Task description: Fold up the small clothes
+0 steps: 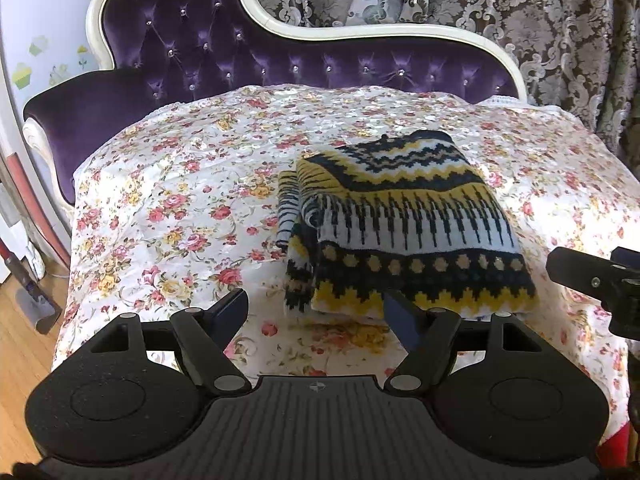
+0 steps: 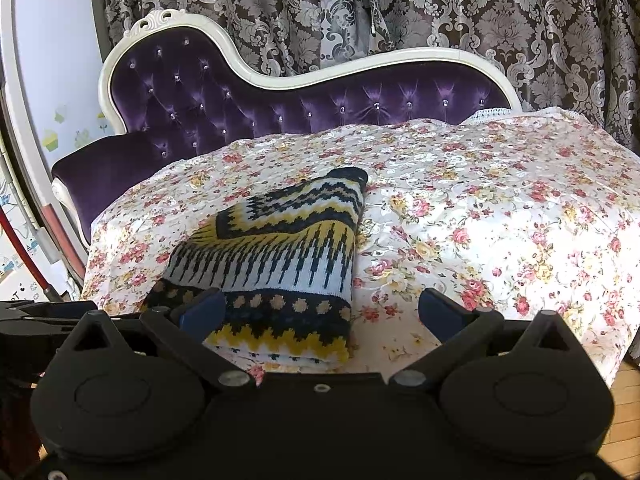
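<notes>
Folded sweater (image 1: 404,228), flat, long axis toward sofa back (image 1: 280,64)

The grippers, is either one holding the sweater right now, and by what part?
Nothing is held. The left gripper and right gripper both stand open just short of the folded sweater, which lies free on the floral cloth.
</notes>
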`<state>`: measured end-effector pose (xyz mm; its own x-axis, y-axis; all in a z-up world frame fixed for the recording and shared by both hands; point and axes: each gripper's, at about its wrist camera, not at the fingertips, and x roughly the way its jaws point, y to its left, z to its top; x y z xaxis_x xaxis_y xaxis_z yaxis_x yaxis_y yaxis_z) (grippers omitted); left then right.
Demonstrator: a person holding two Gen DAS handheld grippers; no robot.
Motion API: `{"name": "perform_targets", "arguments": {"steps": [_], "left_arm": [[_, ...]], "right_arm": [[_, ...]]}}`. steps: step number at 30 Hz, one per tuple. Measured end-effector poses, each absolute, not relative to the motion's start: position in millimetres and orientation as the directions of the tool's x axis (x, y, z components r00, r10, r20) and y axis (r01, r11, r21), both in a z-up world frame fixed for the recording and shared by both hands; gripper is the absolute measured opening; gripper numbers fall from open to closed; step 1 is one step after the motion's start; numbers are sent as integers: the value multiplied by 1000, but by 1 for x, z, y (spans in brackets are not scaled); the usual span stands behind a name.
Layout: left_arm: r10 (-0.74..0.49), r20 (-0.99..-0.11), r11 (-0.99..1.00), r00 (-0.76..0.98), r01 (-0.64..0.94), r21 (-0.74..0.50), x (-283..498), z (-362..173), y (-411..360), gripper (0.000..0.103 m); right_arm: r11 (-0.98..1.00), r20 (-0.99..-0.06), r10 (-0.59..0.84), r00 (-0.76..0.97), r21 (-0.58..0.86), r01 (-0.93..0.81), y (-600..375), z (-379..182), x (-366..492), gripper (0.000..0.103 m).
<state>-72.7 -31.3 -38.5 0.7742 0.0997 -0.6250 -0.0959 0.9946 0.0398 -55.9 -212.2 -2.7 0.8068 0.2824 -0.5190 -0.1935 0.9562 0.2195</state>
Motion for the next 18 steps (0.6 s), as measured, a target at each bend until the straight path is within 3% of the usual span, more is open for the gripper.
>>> {"name": "perform_targets", "arguments": {"steps": [18], "left_arm": [[96,-634,995,767,-95,36,-72,-43,-31,74]], "right_arm": [[955,-539,287,792,227,-191,-210,-8,-55,103]]}}
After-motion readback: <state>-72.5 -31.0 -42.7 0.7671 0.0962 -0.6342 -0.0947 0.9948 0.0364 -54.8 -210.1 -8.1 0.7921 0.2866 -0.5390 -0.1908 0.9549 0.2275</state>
